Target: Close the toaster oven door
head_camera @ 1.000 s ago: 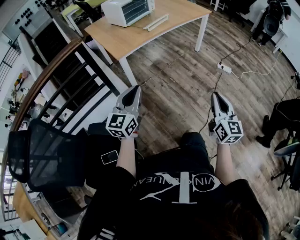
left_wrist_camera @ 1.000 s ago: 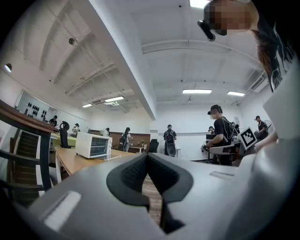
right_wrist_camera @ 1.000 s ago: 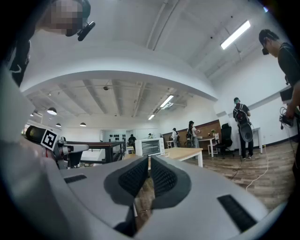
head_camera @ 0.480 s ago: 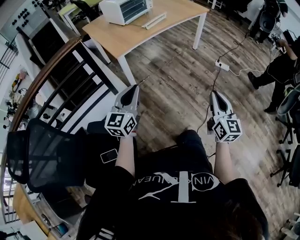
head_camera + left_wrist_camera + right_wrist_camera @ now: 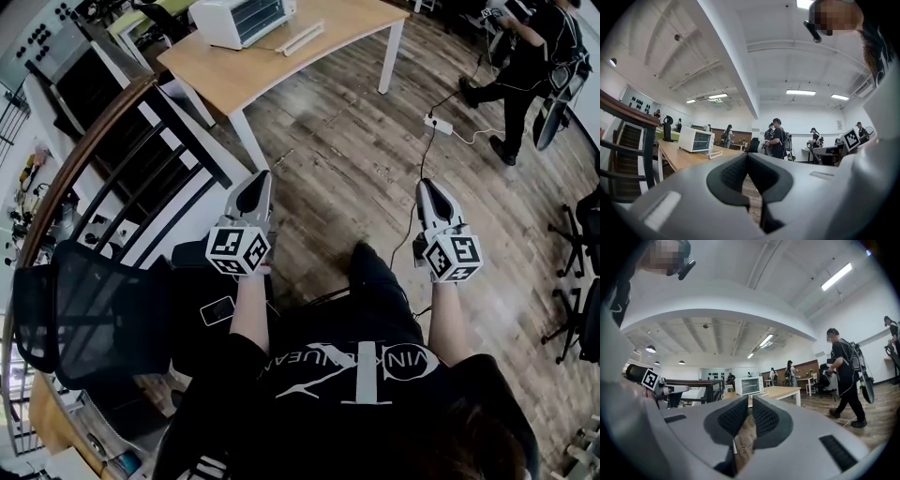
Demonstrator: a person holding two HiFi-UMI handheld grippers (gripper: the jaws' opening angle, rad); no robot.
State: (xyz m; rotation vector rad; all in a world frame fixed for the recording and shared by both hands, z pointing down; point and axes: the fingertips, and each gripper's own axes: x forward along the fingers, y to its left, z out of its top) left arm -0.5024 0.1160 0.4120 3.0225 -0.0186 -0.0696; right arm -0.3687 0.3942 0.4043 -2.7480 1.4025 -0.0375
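A white toaster oven (image 5: 240, 19) stands at the far end of a wooden table (image 5: 281, 70), well ahead of me. Its door (image 5: 302, 39) hangs open, lying flat out in front. My left gripper (image 5: 260, 175) and right gripper (image 5: 428, 185) are held over the wood floor, far short of the table, both shut with nothing between the jaws. In the left gripper view the toaster oven (image 5: 696, 139) sits beyond the left gripper (image 5: 746, 156). In the right gripper view the toaster oven (image 5: 749, 386) shows just above the right gripper (image 5: 751, 400).
A dark stair railing (image 5: 141, 150) runs along the left. A black mesh chair (image 5: 80, 314) stands at my left side. A power strip (image 5: 437, 123) with a cable lies on the floor. A person (image 5: 525, 47) walks at the top right.
The table and toaster oven have slid up and left in the head view. A person has walked into the top right. Both grippers stay shut in the same pose.
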